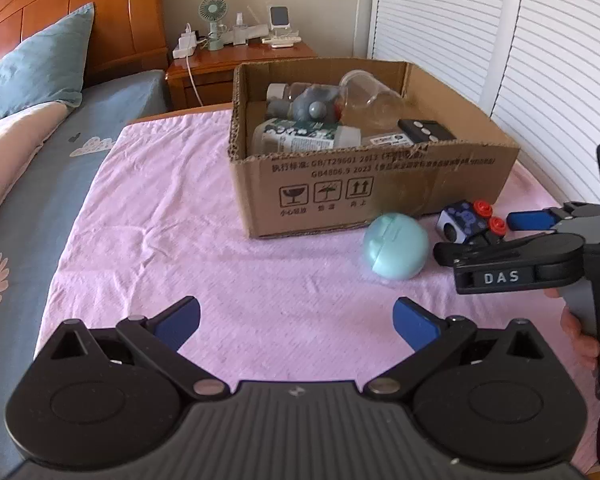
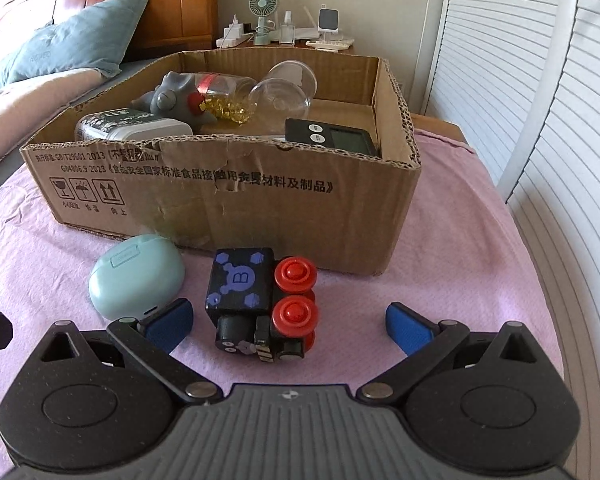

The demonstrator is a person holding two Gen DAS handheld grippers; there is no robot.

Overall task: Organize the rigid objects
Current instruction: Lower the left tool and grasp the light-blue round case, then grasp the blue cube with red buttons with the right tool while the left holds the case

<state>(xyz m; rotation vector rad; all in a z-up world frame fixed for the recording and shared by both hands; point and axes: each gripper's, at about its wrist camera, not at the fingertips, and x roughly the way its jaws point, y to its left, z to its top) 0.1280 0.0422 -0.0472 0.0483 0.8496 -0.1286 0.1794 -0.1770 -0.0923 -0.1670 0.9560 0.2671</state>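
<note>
**Pink-covered surface: box, loose items, two grippers**

Cardboard box (image 2: pixel 228 196): open-topped, on the pink cloth (image 1: pixel 220 248), toward the far edge near the white louvred doors (image 1: pixel 560 60). Contents: grey toy figure (image 2: pixel 172 98), clear jar of yellow capsules (image 2: pixel 228 98), clear plastic cup (image 2: pixel 288 84) on its side, white-capped bottle (image 2: pixel 136 128) lying flat, black timer (image 2: pixel 332 136) against the right-hand wall. The capsules show only in the right wrist view; the left wrist view shows the timer's three buttons.

Mint-green case (image 2: pixel 136 280): on the cloth, just in front of the box's near wall. Rounded like a ball in the left wrist view; the right wrist view shows its lid label and seam.

Black toy block (image 2: pixel 260 300) with red wheels: on the cloth just right of the case, near the box's front wall. The blue "B" marking is legible only in the right wrist view.

Left gripper (image 1: pixel 296 320): jaws spread wide, nothing between them, over bare cloth near the front edge.

Right gripper (image 2: pixel 288 324): jaws spread, toy block between the blue pads, neither pad touching it. The left wrist view shows it from the side, held by a hand (image 1: pixel 580 328).
</note>
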